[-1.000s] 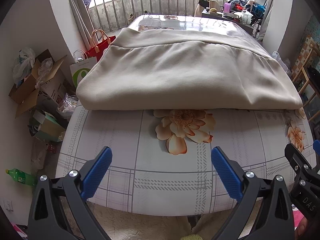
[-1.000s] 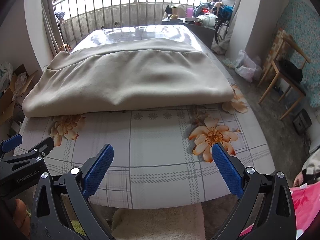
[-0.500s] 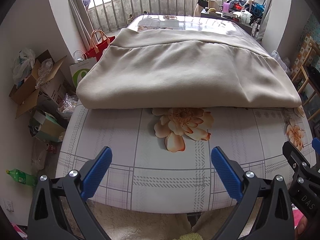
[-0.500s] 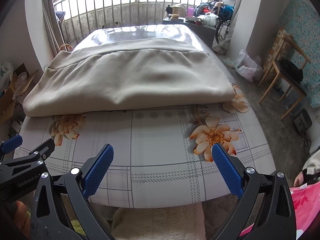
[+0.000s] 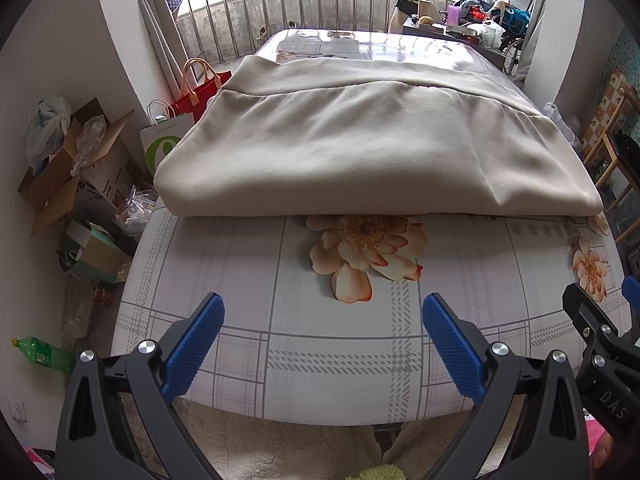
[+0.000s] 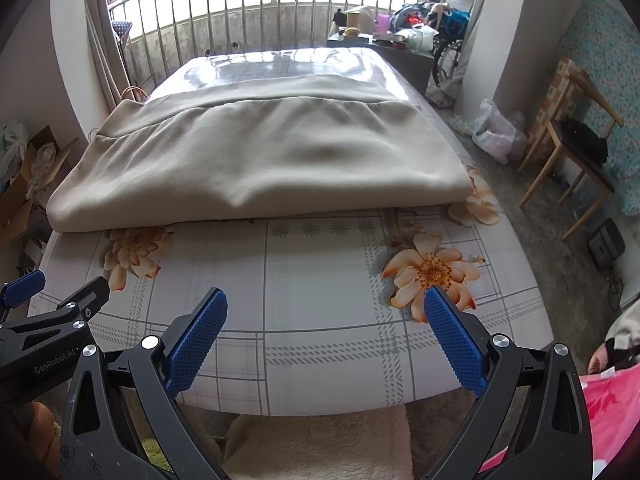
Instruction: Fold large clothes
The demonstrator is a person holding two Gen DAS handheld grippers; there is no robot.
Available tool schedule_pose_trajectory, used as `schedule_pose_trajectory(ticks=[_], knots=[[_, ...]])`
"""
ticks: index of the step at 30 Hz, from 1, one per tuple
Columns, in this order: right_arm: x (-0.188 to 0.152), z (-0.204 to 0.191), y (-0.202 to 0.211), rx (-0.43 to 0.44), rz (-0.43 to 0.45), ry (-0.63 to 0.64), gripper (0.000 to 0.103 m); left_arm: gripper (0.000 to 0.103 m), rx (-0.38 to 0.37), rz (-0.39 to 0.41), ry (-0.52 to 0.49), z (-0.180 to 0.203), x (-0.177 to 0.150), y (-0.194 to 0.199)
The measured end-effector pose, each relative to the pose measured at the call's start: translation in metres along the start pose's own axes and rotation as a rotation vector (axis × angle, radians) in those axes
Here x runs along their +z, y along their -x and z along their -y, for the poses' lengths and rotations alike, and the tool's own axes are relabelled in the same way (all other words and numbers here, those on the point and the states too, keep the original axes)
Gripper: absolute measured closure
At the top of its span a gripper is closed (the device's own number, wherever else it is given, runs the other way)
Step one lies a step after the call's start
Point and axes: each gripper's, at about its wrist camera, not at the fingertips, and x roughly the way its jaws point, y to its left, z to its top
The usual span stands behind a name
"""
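Two grippers, both empty, both with blue-padded fingers spread wide apart. The left gripper (image 5: 322, 320) hangs over the near edge of the counter (image 5: 248, 280), nothing between its fingers (image 5: 194, 344). The right gripper (image 6: 325, 318) sits at the same near edge, fingers (image 6: 454, 344) equally parted; its black frame shows at the far right in the left wrist view, and the left gripper's frame shows at the lower left in the right wrist view.

The counter carries a glossy cloth with a grey plaid grid and orange printed flowers (image 5: 364, 252). The near strip of the counter is bare.

The folded beige garment (image 5: 372, 148) lies flat across the middle of the counter, well apart from both grippers. Its near fold edge runs left to right and partly covers one flower. A seam crosses the garment toward its far side, with a second layer beyond it.

Left of the counter, on the floor: a cardboard box (image 5: 68, 168), a red paper bag (image 5: 200, 92), a green bottle (image 5: 40, 354). Right: a wooden chair (image 6: 568, 148). Far end: a metal railing (image 6: 256, 20).
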Motion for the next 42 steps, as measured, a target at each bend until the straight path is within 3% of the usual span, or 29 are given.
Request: schedule_pose_trajectory(ticks=[42], knots=[[-0.0006,-0.0008,-0.0028,0.010,-0.007,-0.002,0.008,0.006,0.011,0.008,0.006,-0.0042,-0.0022,0.0018]])
